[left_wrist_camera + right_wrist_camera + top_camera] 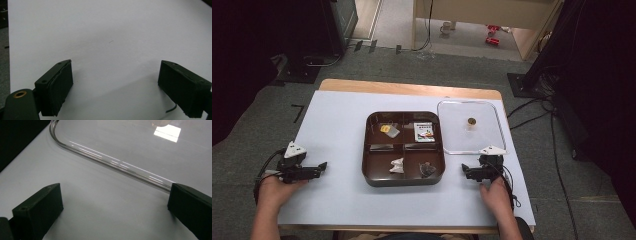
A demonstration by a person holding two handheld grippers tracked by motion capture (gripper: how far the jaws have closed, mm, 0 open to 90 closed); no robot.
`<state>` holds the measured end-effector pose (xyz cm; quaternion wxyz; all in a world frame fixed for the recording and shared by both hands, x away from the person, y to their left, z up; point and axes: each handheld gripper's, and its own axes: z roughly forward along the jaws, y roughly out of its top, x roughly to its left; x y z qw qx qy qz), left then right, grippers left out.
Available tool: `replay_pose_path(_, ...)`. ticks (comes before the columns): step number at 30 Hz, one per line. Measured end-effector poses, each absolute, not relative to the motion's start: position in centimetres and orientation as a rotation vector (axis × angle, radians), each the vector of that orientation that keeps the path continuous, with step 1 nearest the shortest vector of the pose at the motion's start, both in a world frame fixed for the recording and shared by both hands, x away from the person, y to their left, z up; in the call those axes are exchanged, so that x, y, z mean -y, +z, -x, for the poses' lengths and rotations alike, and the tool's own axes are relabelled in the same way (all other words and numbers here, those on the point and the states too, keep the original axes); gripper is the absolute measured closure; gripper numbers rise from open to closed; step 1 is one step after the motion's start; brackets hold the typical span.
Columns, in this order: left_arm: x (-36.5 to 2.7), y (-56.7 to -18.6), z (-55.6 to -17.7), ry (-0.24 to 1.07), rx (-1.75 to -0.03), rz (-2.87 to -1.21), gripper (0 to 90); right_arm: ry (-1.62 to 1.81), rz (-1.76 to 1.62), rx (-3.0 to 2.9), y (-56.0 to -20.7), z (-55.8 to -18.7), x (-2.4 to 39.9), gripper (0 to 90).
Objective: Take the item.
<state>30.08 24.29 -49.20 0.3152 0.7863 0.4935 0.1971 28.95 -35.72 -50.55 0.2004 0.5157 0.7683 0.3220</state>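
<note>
I sit at a table covered by a pale grey sheet (337,130), holding a black two-jaw gripper in each hand. My left gripper (323,167) rests on the sheet at the near left, well apart from everything else; in the left gripper view its jaws stand wide apart over bare sheet with nothing between them. My right gripper (464,171) rests at the near right, just beside the near edge of a clear square plastic lid with rounded corners (452,142). In the right gripper view its jaws are also spread wide and hold nothing, and the lid's curved rim (110,161) runs across the sheet just beyond them, reaching the right-hand jaw. The lid lies flat, with a small brown round knob (471,120) at its centre.

Between my grippers sits a dark brown square tray with four compartments (368,172), uncovered, its right side next to the lid. The far left compartment holds a small yellow packet (385,128), the far right a white printed packet (424,131), the near left a crumpled white wrapper (397,165), and the near right a small dark wrapped item (427,169).
</note>
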Motion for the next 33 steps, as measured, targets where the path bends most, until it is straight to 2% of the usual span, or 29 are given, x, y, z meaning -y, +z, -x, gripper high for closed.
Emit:
replay_pose_path(11,-23.8,-48.6,-30.4,0.501,-1.356,-2.107,15.7,0.900,-1.441,-2.147,-50.6,-29.0,35.7,0.0)
replay_pose_path(12,-23.7,-48.5,-30.5,0.500,-1.357,-2.107,18.1,0.900,-1.441,-2.147,-50.6,-29.0,35.7,0.0)
replay_pose_path(13,-23.7,-48.2,-30.4,0.495,-1.347,-2.115,28.2,0.900,-1.442,-2.147,-50.5,-28.9,35.7,0.0)
replay_pose_path(14,-23.6,-48.1,-30.5,0.489,-1.355,-2.119,32.2,0.900,-1.441,-2.147,-50.5,-28.9,35.7,0.0)
replay_pose_path(17,-23.5,-48.0,-30.6,0.480,-1.369,-2.116,32.5,0.900,-1.441,-2.147,-50.5,-29.0,35.7,0.0)
replay_pose_path(19,-23.6,-47.8,-30.8,0.444,-1.374,-2.111,36.8,0.900,-1.441,-2.147,-50.5,-29.0,35.7,0.0)
replay_pose_path(33,-23.1,-46.5,-31.4,0.362,-1.374,-2.112,40.8,0.899,-1.441,-2.147,-50.5,-28.9,35.7,0.0)
